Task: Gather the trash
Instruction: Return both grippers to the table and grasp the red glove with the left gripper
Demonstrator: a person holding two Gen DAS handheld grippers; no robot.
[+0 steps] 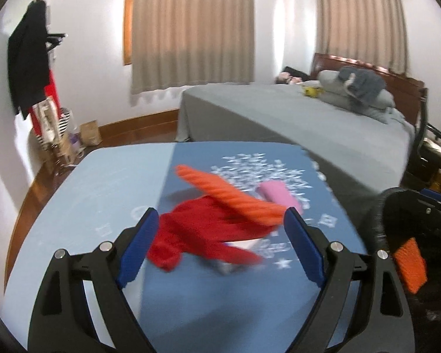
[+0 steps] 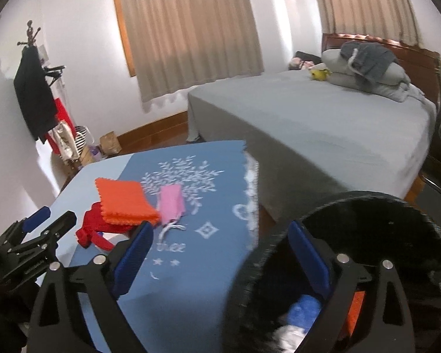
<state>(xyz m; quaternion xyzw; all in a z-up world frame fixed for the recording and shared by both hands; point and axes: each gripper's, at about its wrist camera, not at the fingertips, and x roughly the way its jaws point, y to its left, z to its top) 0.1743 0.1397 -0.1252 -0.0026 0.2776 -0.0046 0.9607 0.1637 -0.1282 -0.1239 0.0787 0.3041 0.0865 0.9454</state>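
A: Risk noted at the pile. Left gripper (image 1: 220,223) is seen with jaws wide apart and nothing clamped; red cloth (image 1: 200,235) lies between them on the table (image 1: 103,182), with the orange pad (image 1: 226,197) lapped over it and the pink pouch (image 1: 279,197) touching the pad. A closing there could be expected to take two layers, or to drag the pad off the edge

B: Right gripper (image 2: 220,253) is likewise spread, nothing held, one finger (image 2: 308,253) inside the black bin (image 2: 367,206). The rim may be knocked if the hand is swung out carelessly

A: Bin contents are shown only by the right view: blue, white and orange scraps. Pouch string (image 2: 170,229) too

B: Blur spoils the left view; the pile's layering is read better from the right
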